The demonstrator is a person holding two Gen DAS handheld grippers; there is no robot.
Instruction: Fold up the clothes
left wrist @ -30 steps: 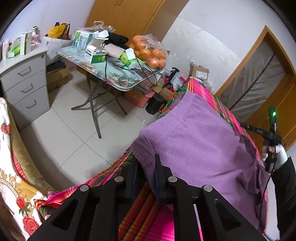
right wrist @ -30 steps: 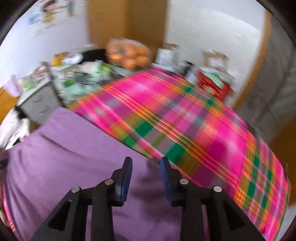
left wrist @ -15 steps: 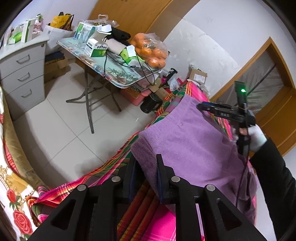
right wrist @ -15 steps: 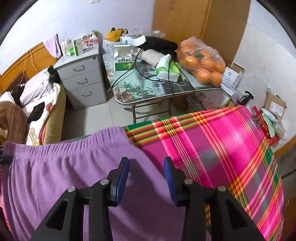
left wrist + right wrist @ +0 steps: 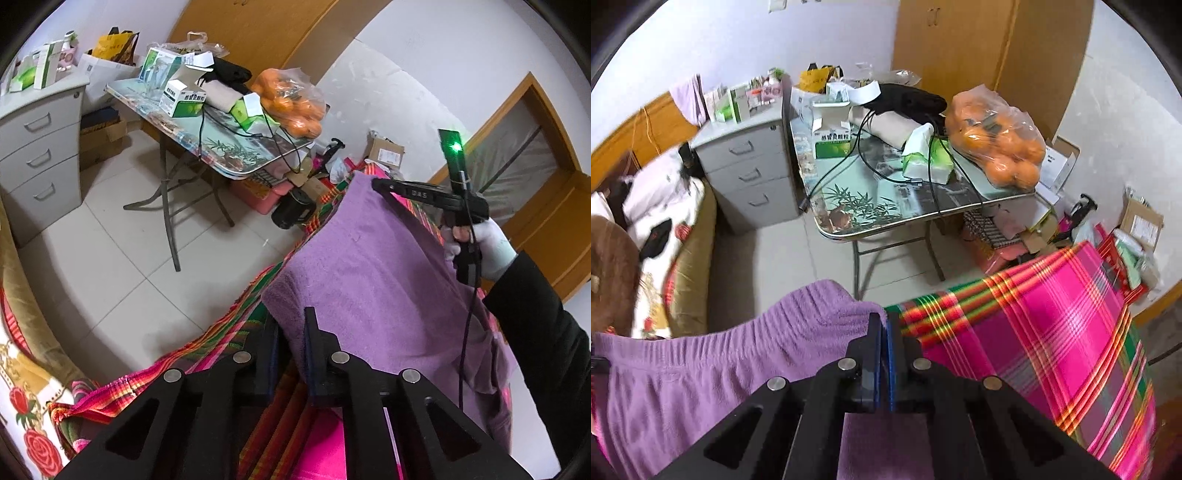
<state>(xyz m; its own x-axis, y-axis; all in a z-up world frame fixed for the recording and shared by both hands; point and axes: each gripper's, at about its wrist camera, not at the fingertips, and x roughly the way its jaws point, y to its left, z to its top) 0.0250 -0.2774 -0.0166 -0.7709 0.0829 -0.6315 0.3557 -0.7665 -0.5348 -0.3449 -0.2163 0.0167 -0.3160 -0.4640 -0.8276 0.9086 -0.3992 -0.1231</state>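
A purple fleece garment (image 5: 369,266) lies spread on a pink and green plaid cloth (image 5: 1052,332). In the left wrist view my left gripper (image 5: 291,332) has the garment's near corner between its fingers, and its jaws are closing on the fabric. At the garment's far corner is my right gripper (image 5: 380,182), held by a white-gloved hand (image 5: 487,251) in a black sleeve. In the right wrist view the right gripper (image 5: 884,321) is shut, its blue pads pinching the ribbed edge of the purple garment (image 5: 701,369).
A folding table (image 5: 886,225) past the plaid cloth carries a bag of oranges (image 5: 997,144), boxes and cables. A grey drawer cabinet (image 5: 750,173) and a bed (image 5: 657,229) stand to the left. Cartons (image 5: 1141,225) sit by the wall. Tiled floor (image 5: 110,266) lies between.
My right gripper has travelled along the garment's edge to its far corner and shut on it. The left gripper has stayed on the near corner.
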